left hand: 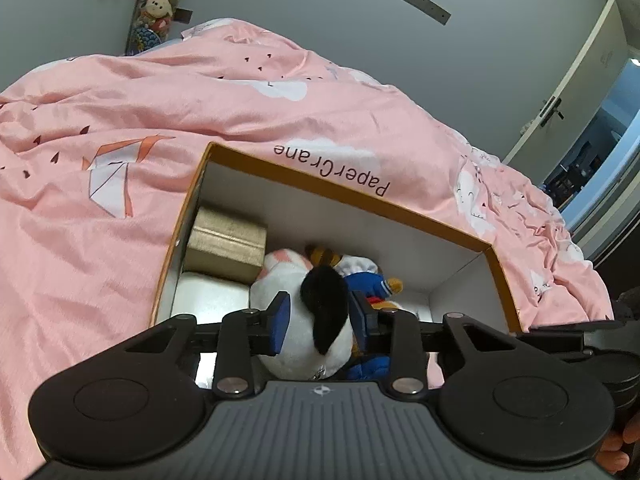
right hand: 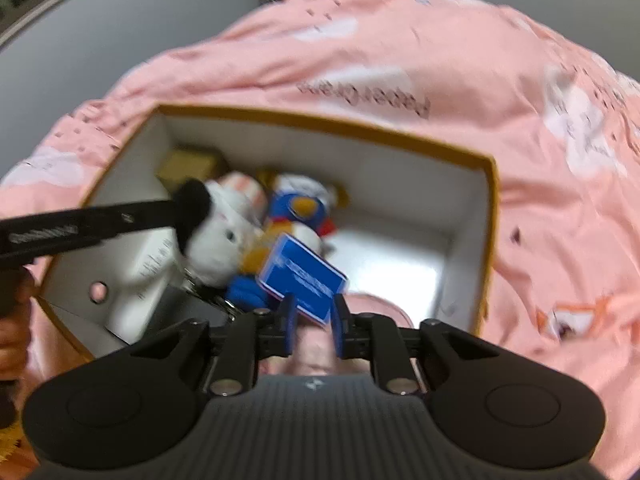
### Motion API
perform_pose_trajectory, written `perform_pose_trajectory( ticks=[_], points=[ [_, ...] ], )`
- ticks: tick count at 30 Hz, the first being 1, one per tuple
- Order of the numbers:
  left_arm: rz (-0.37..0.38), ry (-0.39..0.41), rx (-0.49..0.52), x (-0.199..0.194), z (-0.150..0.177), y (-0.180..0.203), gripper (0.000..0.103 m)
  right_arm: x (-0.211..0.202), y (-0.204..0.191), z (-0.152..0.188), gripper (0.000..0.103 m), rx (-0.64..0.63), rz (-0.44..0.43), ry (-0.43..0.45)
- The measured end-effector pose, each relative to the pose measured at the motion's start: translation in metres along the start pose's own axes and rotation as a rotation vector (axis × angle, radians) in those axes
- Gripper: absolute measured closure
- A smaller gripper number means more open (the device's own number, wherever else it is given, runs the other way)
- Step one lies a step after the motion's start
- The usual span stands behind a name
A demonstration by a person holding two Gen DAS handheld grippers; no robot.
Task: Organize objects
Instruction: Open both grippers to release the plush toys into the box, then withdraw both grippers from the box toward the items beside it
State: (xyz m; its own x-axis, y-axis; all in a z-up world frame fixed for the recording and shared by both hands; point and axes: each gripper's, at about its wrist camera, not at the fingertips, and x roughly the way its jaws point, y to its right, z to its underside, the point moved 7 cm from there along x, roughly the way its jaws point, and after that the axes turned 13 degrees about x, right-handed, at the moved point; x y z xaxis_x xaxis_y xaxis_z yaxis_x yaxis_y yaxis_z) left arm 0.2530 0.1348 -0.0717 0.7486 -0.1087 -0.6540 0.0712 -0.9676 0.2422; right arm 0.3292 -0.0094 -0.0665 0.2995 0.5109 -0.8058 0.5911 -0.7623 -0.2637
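Over an orange-rimmed box (left hand: pixel 352 196) on pink bedding, the left gripper (left hand: pixel 320 320) clamps a white plush dog (left hand: pixel 296 320); the right gripper (right hand: pixel 314 320) pinches a blue card box (right hand: pixel 302 280).

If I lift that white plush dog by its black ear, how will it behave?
The white plush dog looks soft, so it would probably sag and swing from the black ear. It's likely light. Its fuzzy fabric should grip well between the left gripper pads.

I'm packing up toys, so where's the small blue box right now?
In the right wrist view, the blue box sits between the right gripper's pads, above the cardboard box's near end.
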Motion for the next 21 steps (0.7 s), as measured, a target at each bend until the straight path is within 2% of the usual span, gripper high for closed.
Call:
perform_pose_trajectory(
  ticks=[4,5,6,9,12,19,20,21],
  points=[
    [0.021,-0.014,-0.003,0.007,-0.004,0.003,0.069,0.014,-0.011,-0.009,0.074,0.023,-0.037,-0.001],
    [0.018,-0.024,-0.007,0.009,-0.003,0.002,0.070,0.021,-0.012,-0.009,0.076,0.046,-0.054,-0.018],
    [0.010,-0.035,-0.006,0.011,-0.003,0.002,0.073,0.028,-0.014,-0.010,0.082,0.068,-0.062,-0.029],
    [-0.024,-0.063,0.010,0.014,0.000,-0.002,0.078,0.033,-0.022,-0.015,0.083,0.083,-0.069,-0.005],
    [-0.016,-0.070,-0.004,0.015,0.003,-0.005,0.079,0.035,-0.024,-0.016,0.085,0.072,-0.045,0.008],
    [-0.054,-0.085,0.066,0.018,0.006,0.000,0.078,0.039,-0.013,-0.013,0.084,0.106,-0.038,0.001],
    [-0.052,-0.077,0.069,0.016,0.005,0.000,0.078,0.036,-0.014,-0.013,0.083,0.099,-0.044,0.006],
    [-0.049,-0.064,0.067,0.013,0.005,0.001,0.078,0.033,-0.015,-0.012,0.078,0.097,-0.043,0.009]
  ],
)
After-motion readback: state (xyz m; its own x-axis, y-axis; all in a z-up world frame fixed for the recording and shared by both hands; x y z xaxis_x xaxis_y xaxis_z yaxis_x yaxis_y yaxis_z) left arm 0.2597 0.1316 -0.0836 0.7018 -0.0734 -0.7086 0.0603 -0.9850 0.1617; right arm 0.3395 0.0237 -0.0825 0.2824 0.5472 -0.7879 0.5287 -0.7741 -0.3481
